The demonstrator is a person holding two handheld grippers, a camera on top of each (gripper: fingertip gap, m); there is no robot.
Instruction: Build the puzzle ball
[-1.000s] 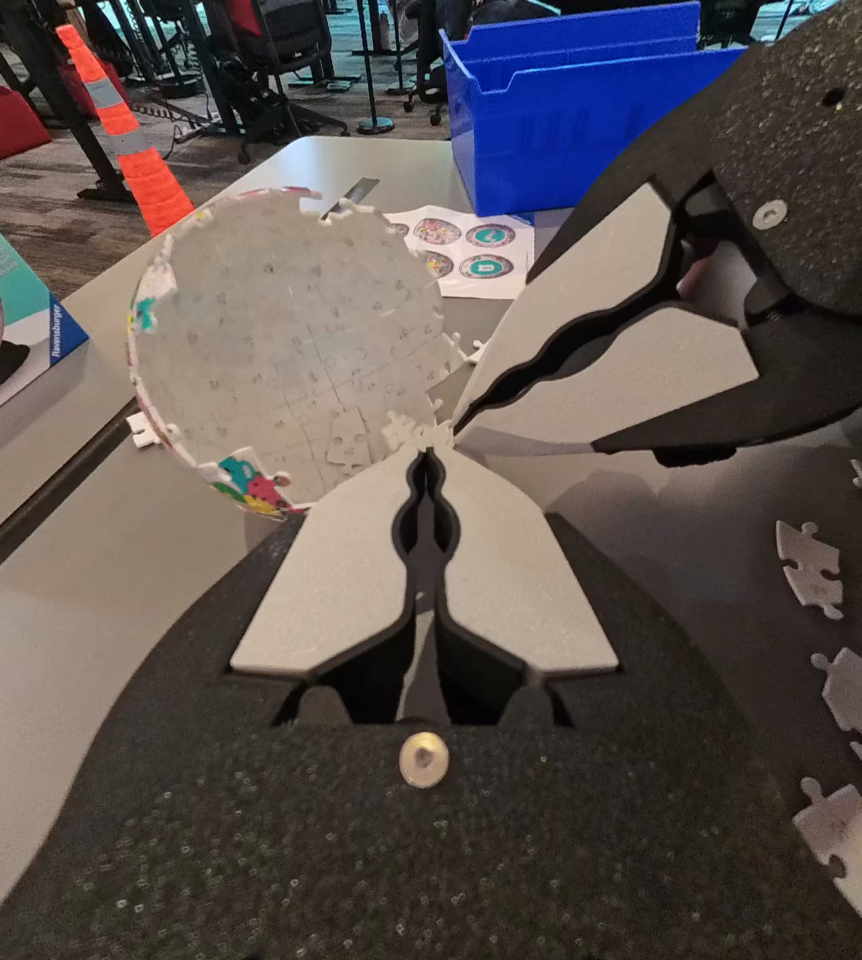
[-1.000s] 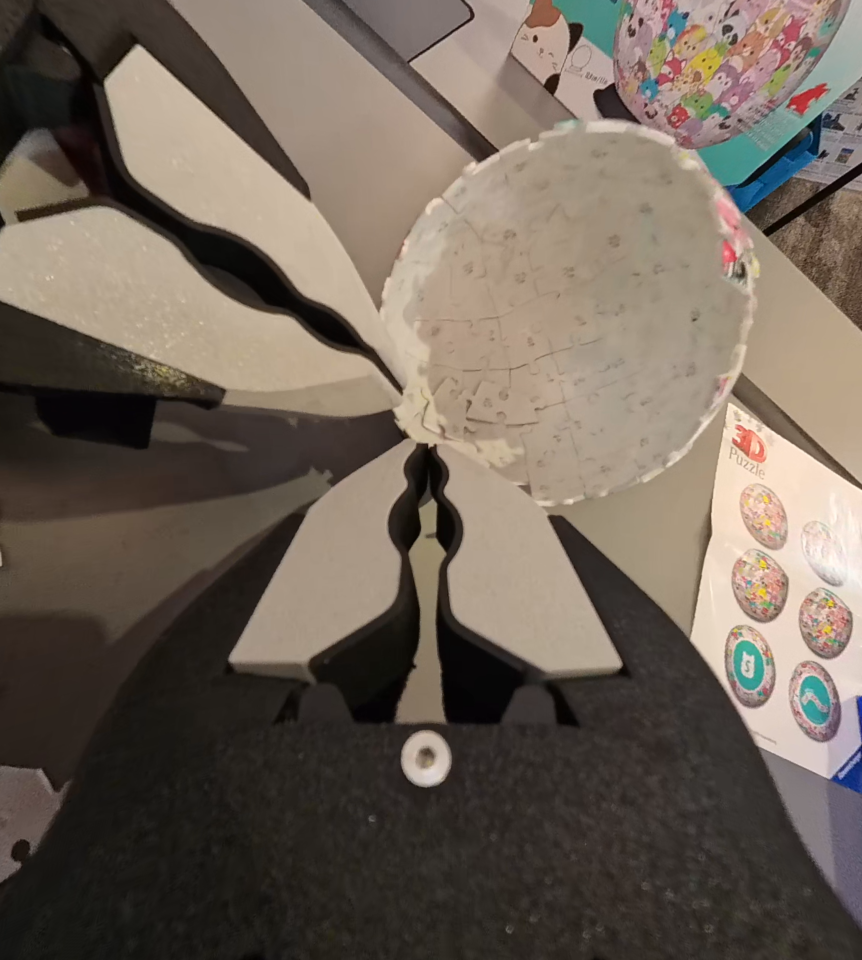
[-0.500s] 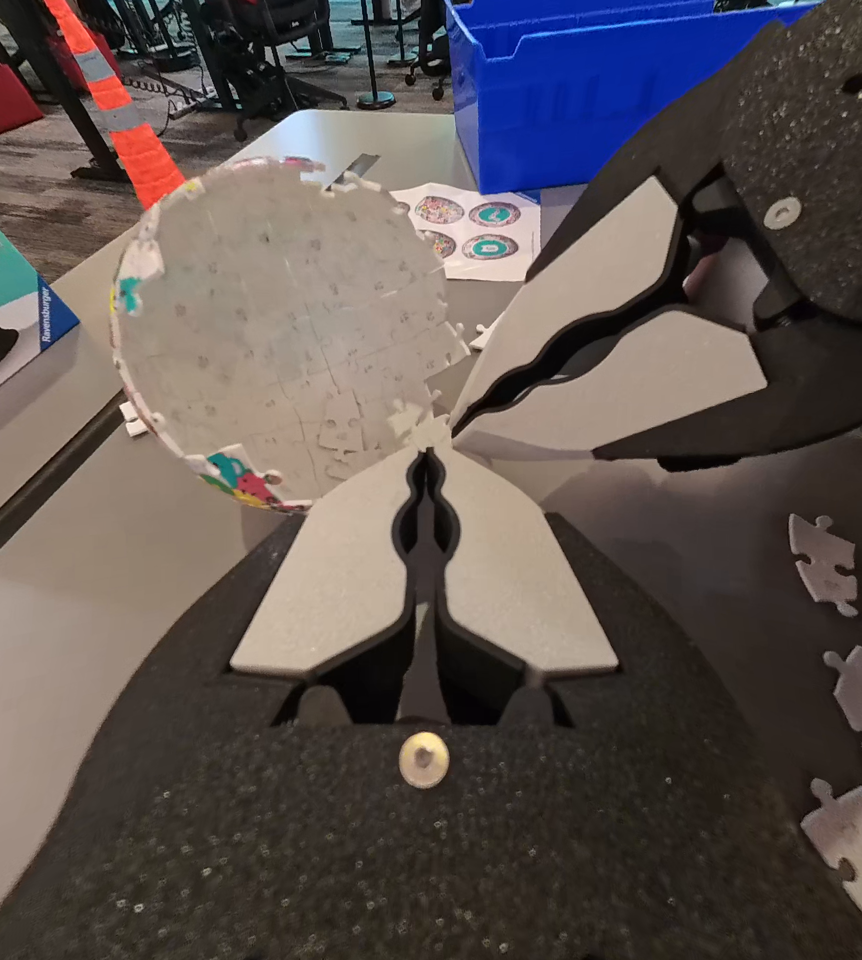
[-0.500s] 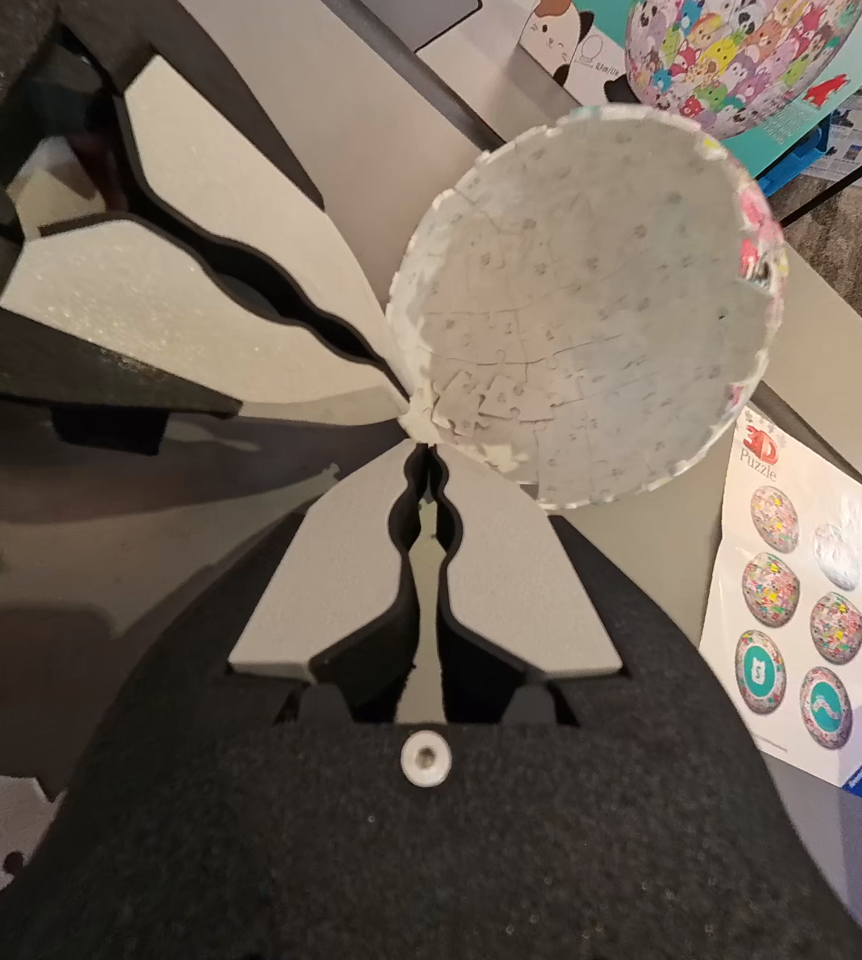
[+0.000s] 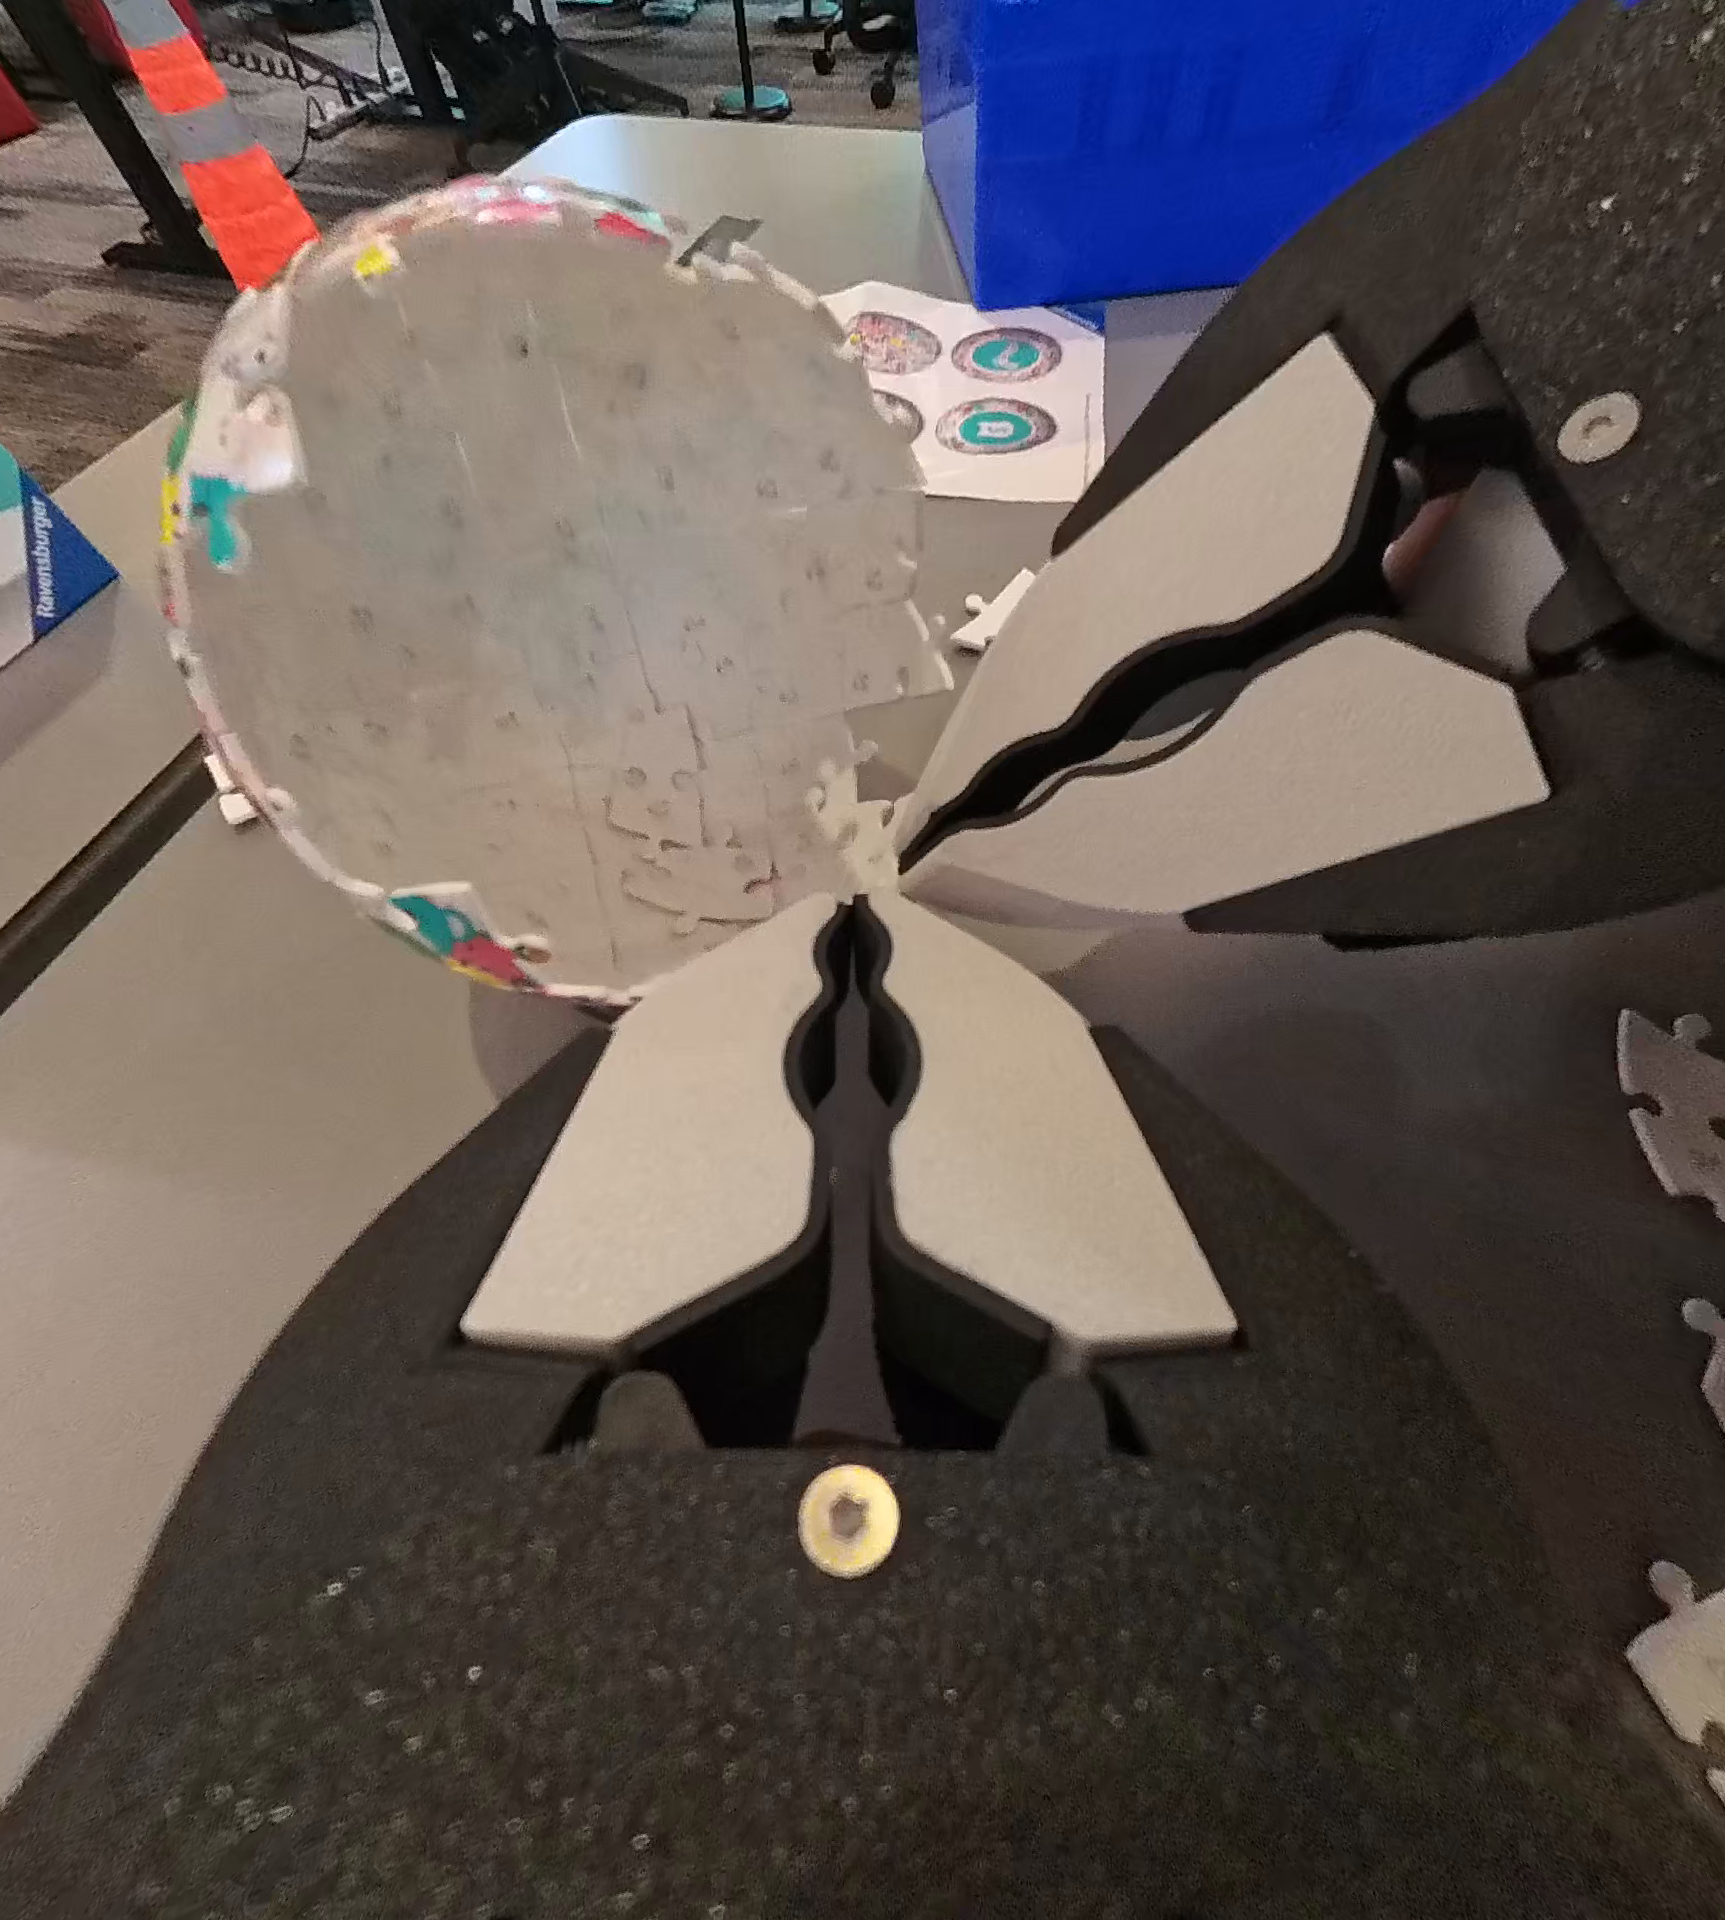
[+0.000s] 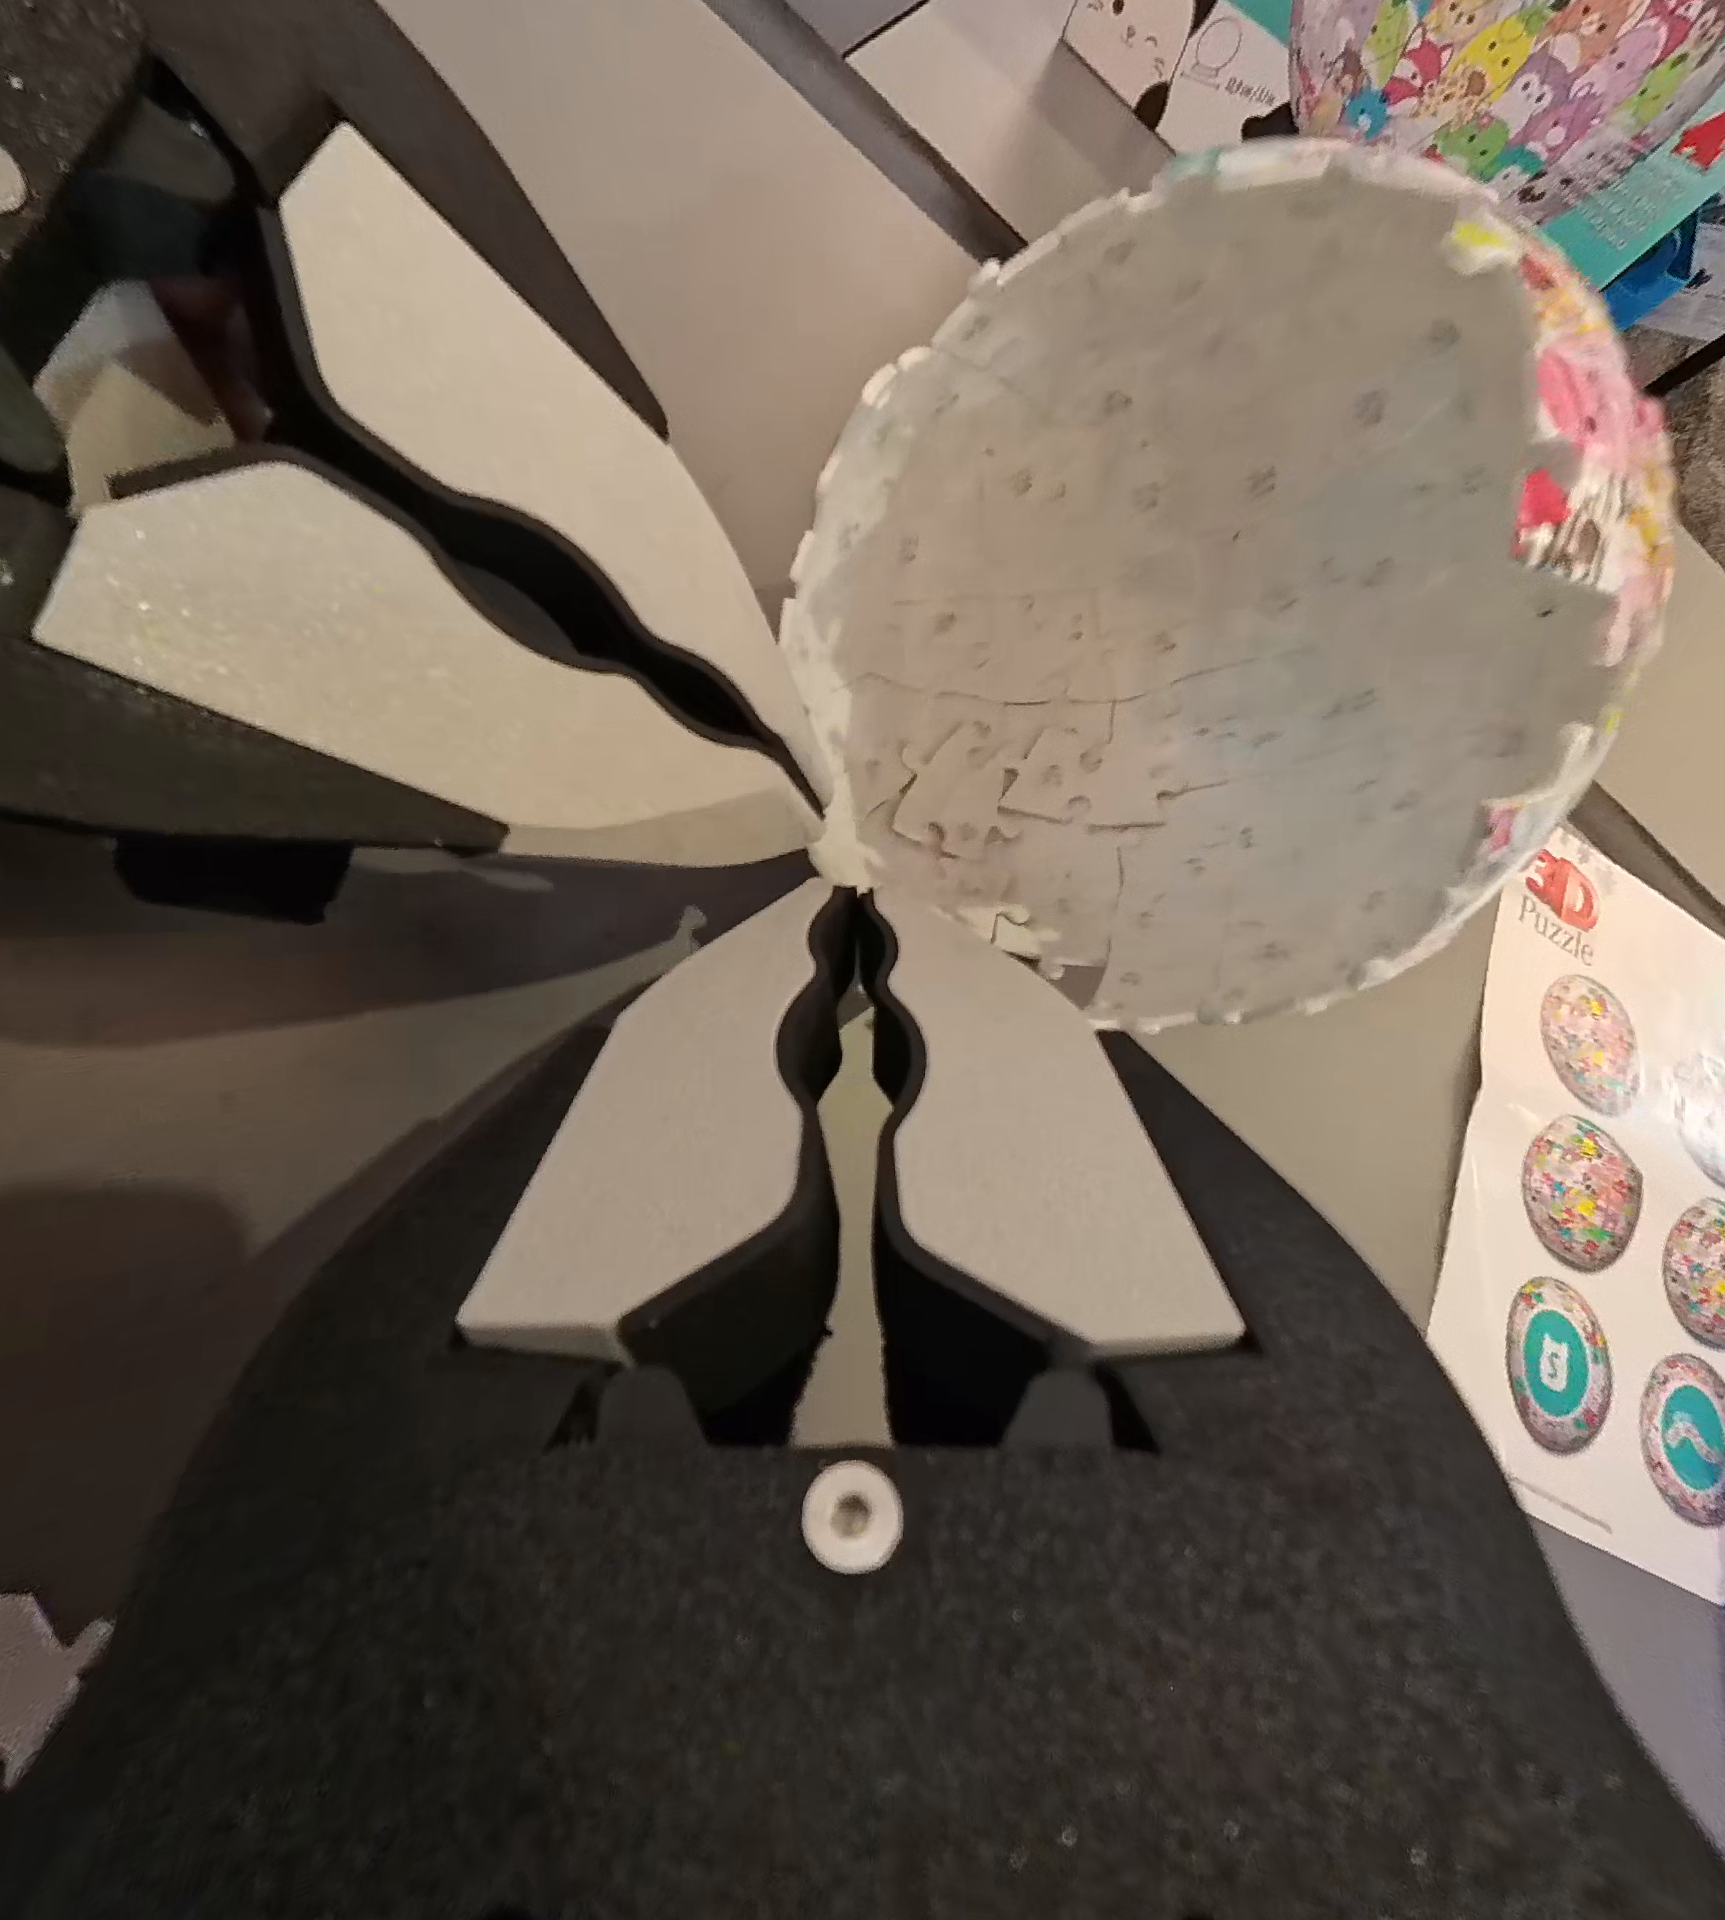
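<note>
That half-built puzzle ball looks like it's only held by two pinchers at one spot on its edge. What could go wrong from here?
1. The puzzle ball shell hangs off the table, pinched only at its rim by the left gripper and right gripper. Its weight could pop pieces loose near the grip.
2. Both grippers meet at nearly the same point, so they might bump or twist the rim apart.
3. If it slips, it could fall onto the loose pieces on the table.

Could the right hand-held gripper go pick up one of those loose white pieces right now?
Probably not yet. The right hand-held gripper is shut on the half-built puzzle ball's rim, together with the left hand-held gripper. The loose pieces lie unobstructed on the table.
</note>
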